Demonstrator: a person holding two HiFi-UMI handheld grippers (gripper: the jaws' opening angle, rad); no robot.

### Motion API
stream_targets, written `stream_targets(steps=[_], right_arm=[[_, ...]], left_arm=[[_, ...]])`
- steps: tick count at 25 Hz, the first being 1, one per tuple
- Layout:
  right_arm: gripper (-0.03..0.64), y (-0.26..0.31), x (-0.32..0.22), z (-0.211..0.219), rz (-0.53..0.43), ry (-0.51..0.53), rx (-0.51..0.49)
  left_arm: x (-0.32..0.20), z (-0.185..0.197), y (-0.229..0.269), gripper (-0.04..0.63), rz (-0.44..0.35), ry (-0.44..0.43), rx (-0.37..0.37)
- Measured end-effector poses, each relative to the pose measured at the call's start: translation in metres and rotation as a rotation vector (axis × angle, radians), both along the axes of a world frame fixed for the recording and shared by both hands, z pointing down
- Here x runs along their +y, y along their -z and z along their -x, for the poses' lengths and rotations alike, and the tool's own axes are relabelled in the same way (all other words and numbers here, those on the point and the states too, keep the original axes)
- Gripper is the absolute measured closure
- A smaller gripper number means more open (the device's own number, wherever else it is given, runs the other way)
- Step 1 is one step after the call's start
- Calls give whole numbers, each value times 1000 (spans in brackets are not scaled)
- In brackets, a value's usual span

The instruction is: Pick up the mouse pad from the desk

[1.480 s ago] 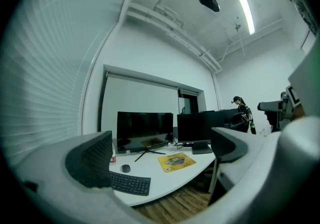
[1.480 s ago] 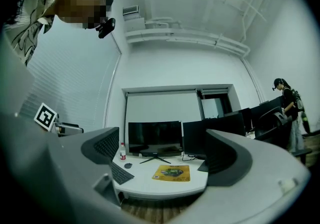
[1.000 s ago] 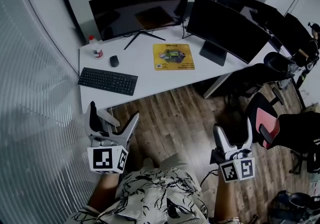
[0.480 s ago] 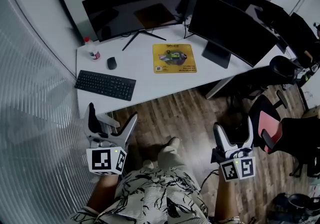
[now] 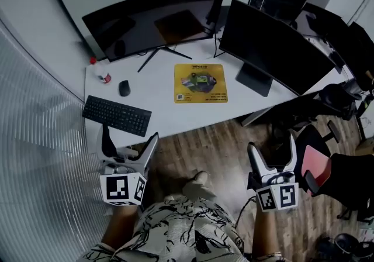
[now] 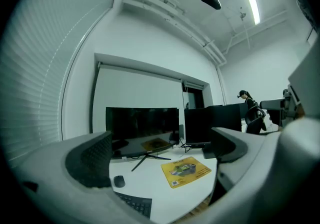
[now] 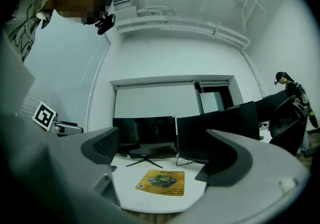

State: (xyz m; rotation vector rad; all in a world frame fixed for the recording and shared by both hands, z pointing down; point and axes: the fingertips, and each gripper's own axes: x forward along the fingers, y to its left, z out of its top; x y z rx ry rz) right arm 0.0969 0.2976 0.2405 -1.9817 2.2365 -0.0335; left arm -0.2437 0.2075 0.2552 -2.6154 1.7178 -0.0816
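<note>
The only container in sight is a small bottle (image 5: 100,73) with a red cap, standing at the far left corner of the white desk (image 5: 163,94); what it holds cannot be made out. One yellow mouse pad (image 5: 200,83) lies flat near the middle of the desk, in front of the gap between two dark monitors: a wide curved monitor (image 5: 152,21) to the left and a flat monitor (image 5: 274,44) to the right. One black mouse (image 5: 124,88) sits just beside the bottle, and one black keyboard (image 5: 117,116) lies along the near left edge. Two grippers hang over the wooden floor (image 5: 204,150), well apart from the pad. The left gripper (image 5: 130,141) has its jaws spread wide with nothing between them, and the right gripper (image 5: 272,152) is likewise spread and empty, each pointing toward the desk.
</note>
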Motion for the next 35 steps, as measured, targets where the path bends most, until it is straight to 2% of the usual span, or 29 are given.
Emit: stream_targets(steps=[10,19,27,30,35], right_arm=[[84,-4,-63,-57,3,66,-6],[84,-4,-107,-75,5,111,-24],[84,-17,-145,-88,46,86,-6],[84,-20,-165,-93,56,72,-1],[84,-25,-202,-89,76,63,17]], left_arm=[[-48,-49,-7,-6,11,79,-9],[-74,-79,-16,-6,45,93,-21],[-119,-93,-24,-6,54,67,-15],[-142,-98,-20,-6,44,53,11],[-187,-106,-17,-6,37,13,8]])
